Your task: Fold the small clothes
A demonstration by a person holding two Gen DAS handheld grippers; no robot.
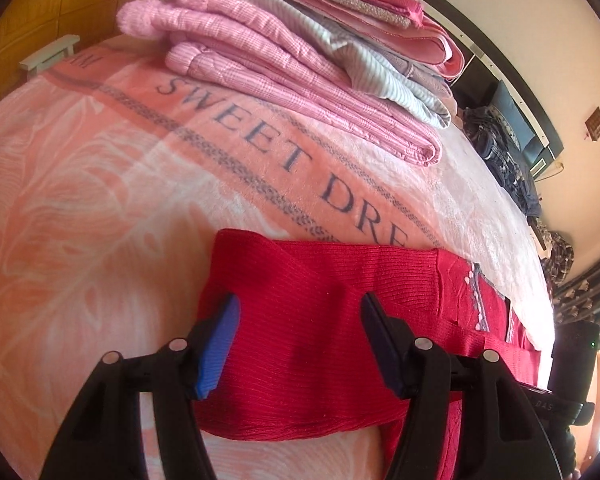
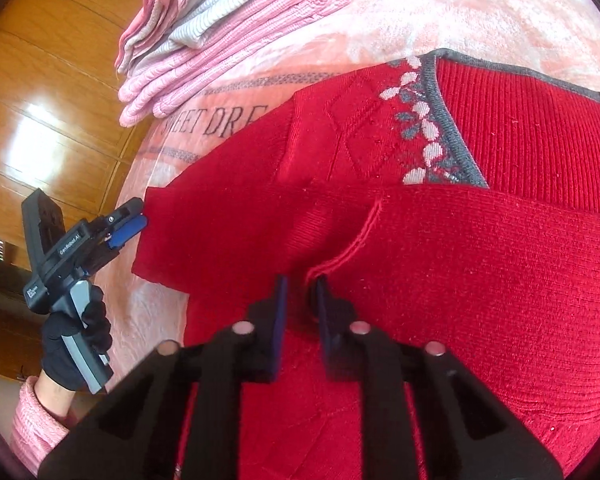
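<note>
A red knit sweater (image 2: 480,280) with a grey-trimmed neckline and white leaf pattern lies on the pink blanket (image 1: 80,200), one sleeve folded across its body. My right gripper (image 2: 301,282) is shut on a raised ridge of the red sweater along a seam. My left gripper (image 1: 300,306) is open, its blue-padded fingers (image 1: 220,340) straddling the ribbed sleeve end (image 1: 300,280) of the sweater (image 1: 380,300) without squeezing it. In the right wrist view the left gripper (image 2: 134,220), held by a black-gloved hand (image 2: 76,340), sits at the sleeve's cuff edge.
A stack of folded pink and grey-striped clothes (image 1: 300,52) rests on the blanket beyond the "SWEET DREAMS" lettering, seen too in the right view as the stack (image 2: 220,32). Dark clothes (image 1: 508,160) lie along the bed's far edge. A wooden wardrobe (image 2: 52,100) stands at left.
</note>
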